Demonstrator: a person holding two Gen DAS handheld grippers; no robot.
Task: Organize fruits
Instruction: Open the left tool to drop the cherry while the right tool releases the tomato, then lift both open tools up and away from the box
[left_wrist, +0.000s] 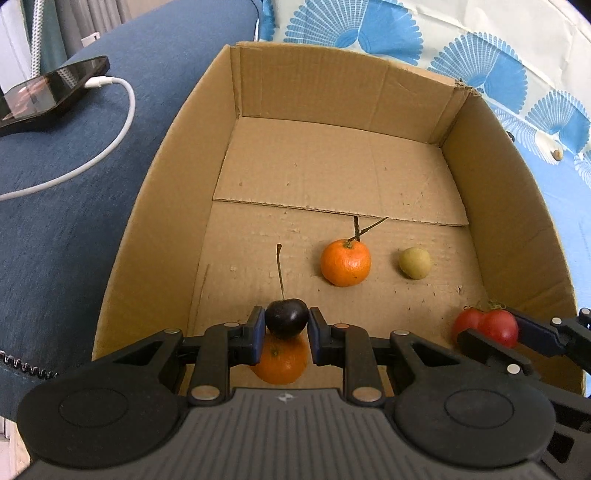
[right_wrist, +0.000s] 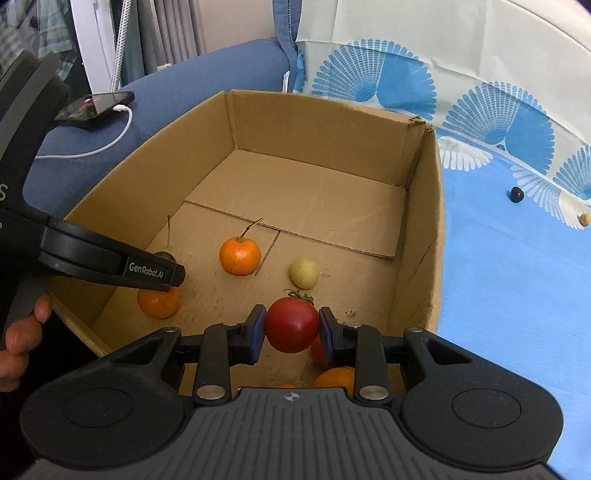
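Left wrist view: the left gripper hangs inside an open cardboard box, its blue pads set either side of a dark cherry with an upright stem; whether the pads press on the cherry cannot be told. Directly below the cherry lies a mandarin on the box floor. Farther in sit a stemmed mandarin and, to its right, a small yellow-green fruit. Right wrist view: the right gripper is clamped on a red tomato above the near right corner of the box, over another orange fruit. Outside the box, a phone with a white cable rests on a blue cushion, and a patterned blue cloth lies to the right.
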